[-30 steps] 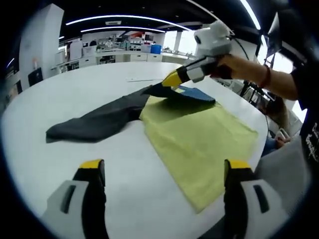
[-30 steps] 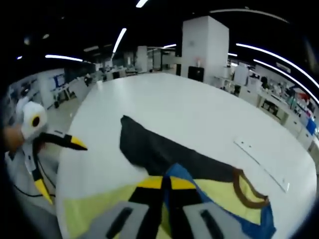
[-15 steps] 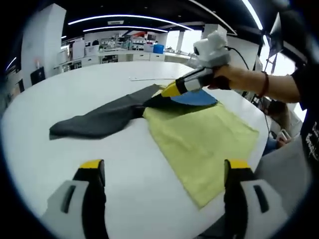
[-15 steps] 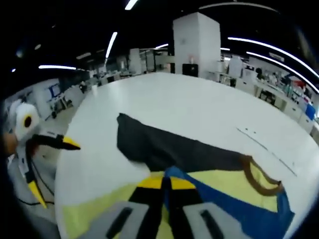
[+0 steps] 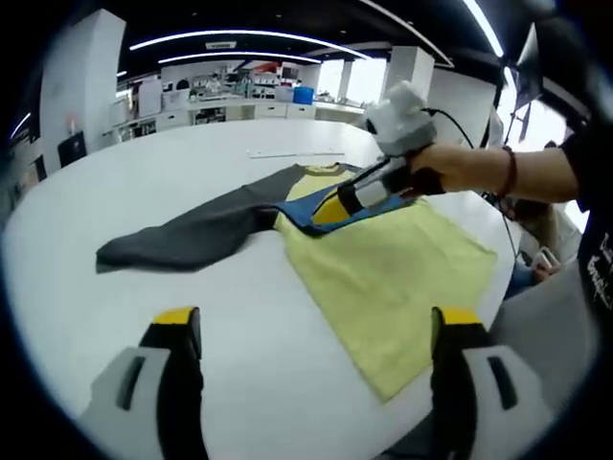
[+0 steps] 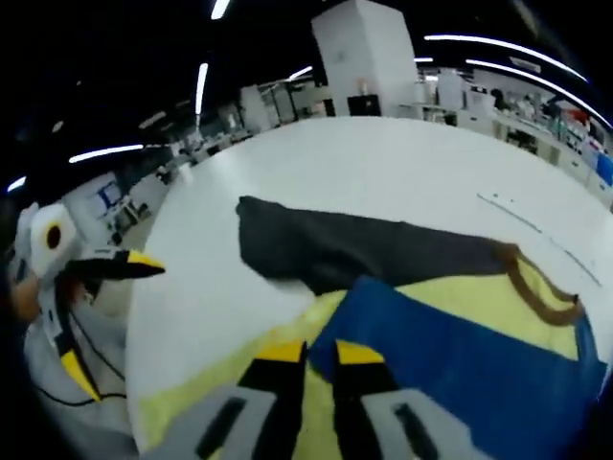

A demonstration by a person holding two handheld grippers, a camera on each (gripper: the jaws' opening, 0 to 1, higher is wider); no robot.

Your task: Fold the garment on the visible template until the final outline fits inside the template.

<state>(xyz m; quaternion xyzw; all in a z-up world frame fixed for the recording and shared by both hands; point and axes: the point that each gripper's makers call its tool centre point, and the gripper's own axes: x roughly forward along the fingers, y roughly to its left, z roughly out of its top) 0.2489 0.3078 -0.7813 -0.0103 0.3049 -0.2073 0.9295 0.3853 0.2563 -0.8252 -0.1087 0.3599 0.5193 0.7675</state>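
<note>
Left gripper view: whole yellow garment with dark grey sleeve (image 5: 383, 278) seen mid-frame on white round table (image 5: 144, 182); left gripper (image 5: 316, 331) jaws wide apart, empty.
Right gripper view: blue folded panel (image 6: 460, 355) seen lower right; right gripper (image 6: 321, 353) jaws nearly closed, grip on fabric not discernible.

Left hand-held gripper (image 5: 311, 331): jaws spread wide apart, nothing between them, held level. In the right gripper view it (image 6: 96, 321) appears at the left edge, jaws parted. Right hand-held gripper (image 6: 308, 353): jaws nearly together, angled downward. The person's hand (image 5: 442, 171) grips it (image 5: 330, 205), forearm extended.
</note>
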